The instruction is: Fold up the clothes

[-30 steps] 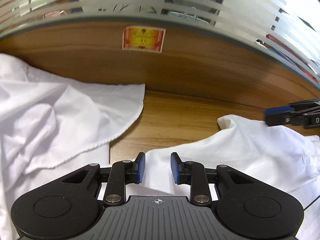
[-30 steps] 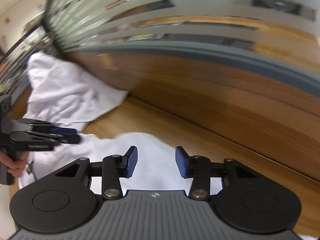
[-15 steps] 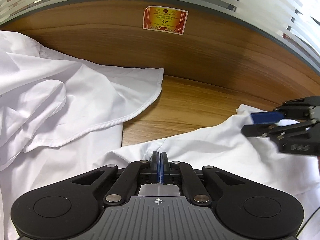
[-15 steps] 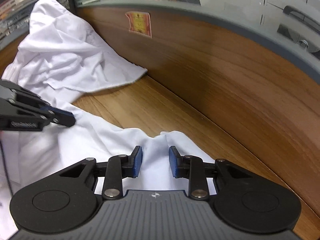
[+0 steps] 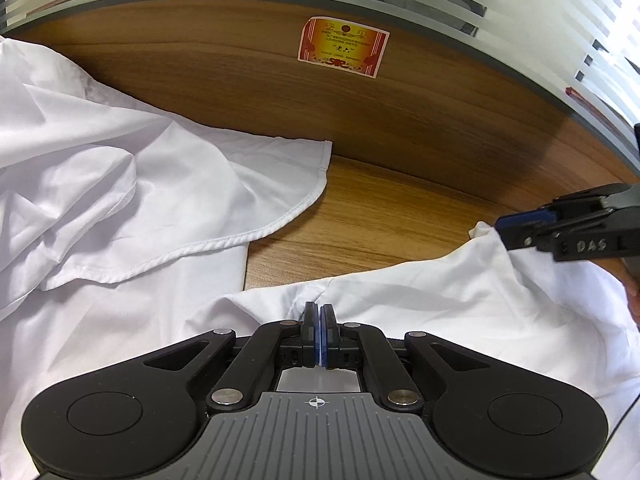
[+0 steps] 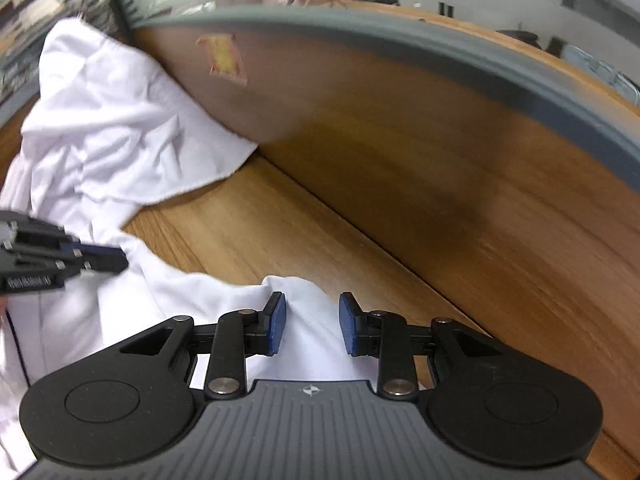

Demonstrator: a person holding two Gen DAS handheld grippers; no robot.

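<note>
A white garment (image 5: 440,300) lies crumpled on the wooden table (image 5: 380,208). My left gripper (image 5: 319,314) is shut on its near edge, and the cloth puckers at the pads. In the left wrist view my right gripper (image 5: 508,228) hovers at the garment's far right corner. The right wrist view shows my right gripper (image 6: 312,320) open, its blue pads standing on either side of a raised fold of the garment (image 6: 160,292) without pressing it. My left gripper (image 6: 116,260) reaches in from the left there.
Another heap of white cloth (image 5: 120,184) covers the table's left side and leans on the wooden partition (image 5: 240,80). A red and yellow sticker (image 5: 344,46) sits on that partition, with striped frosted glass above. Bare tabletop shows between the two cloths.
My left jaws closed on the garment's edge and stayed shut. My right gripper came lower over the garment's corner, its jaws narrower than before, with the fold now between them.
</note>
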